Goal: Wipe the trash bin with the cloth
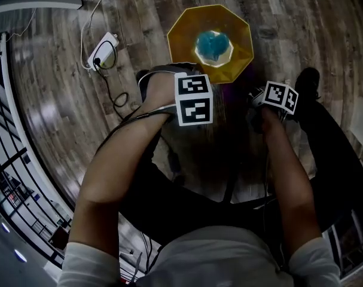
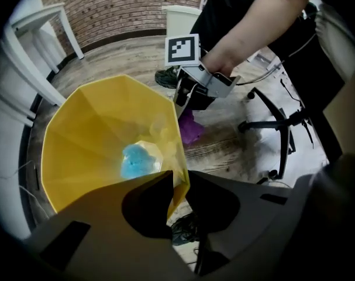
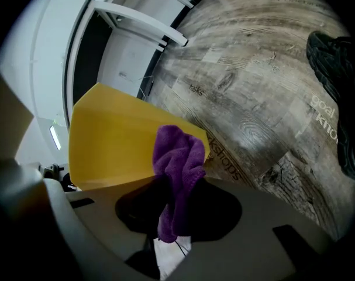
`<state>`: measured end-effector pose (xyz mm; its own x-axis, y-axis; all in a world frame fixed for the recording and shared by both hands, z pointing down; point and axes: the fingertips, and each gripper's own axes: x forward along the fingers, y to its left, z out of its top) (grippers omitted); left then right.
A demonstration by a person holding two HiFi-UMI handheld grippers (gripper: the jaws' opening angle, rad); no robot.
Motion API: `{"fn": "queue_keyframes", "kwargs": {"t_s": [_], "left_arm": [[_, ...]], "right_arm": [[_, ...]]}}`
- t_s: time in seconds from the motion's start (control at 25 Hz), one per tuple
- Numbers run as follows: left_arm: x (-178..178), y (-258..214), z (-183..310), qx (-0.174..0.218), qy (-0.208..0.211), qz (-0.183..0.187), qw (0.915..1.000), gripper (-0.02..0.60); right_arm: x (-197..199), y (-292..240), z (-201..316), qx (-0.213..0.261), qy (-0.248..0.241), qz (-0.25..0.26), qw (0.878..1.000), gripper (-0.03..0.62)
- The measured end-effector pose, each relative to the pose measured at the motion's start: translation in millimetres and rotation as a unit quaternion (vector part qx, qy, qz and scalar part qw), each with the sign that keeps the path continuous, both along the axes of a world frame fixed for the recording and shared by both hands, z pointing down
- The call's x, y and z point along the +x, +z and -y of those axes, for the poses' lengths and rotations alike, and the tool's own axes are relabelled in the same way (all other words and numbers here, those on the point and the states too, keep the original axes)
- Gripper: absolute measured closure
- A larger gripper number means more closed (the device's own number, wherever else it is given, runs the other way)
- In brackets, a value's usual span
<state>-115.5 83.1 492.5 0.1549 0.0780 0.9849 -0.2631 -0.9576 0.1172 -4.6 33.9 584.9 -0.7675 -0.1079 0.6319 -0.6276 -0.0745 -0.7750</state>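
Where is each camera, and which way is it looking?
Head view: on the person's head, looking steeply down at the trash bin on the floor; both forearms show.
Left gripper view: on the left gripper, looking down into the bin whose rim its jaws pinch; the right forearm and right gripper show.
Right gripper view: on the right gripper, facing the bin's outer wall past its purple cloth; a shoe shows.
Shared: both gripper views see the bin and cloth.

Left tool [image 2: 177, 179] points down, clamped; right tool [image 3: 176, 186] clamped.
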Motion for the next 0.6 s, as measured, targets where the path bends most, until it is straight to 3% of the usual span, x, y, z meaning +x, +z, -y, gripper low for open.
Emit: {"fn": "queue_keyframes", "kwargs": {"t_s": [0.16, 0.32, 0.6], "left_arm": [[7.1, -0.5, 0.2, -0.003, -0.072, -0.014, 0.9973, 0.522], [19.5, -2.8, 8.4, -0.016, -0.149, -0.041, 0.9879, 0.526], [24.7, -3.8, 9.2, -0.035, -0.155, -0.063, 0.9853, 0.528]], "right_arm": [[3.1, -15.8, -1.8, 0.008, 0.000, 0.016, 1.000, 0.481], [7.8, -39.8, -0.9, 0.015, 0.005, 0.037, 0.999, 0.482], [-5.0, -102.9, 0.3, 0.059, -0.004, 0.096, 0.994, 0.482]]}}
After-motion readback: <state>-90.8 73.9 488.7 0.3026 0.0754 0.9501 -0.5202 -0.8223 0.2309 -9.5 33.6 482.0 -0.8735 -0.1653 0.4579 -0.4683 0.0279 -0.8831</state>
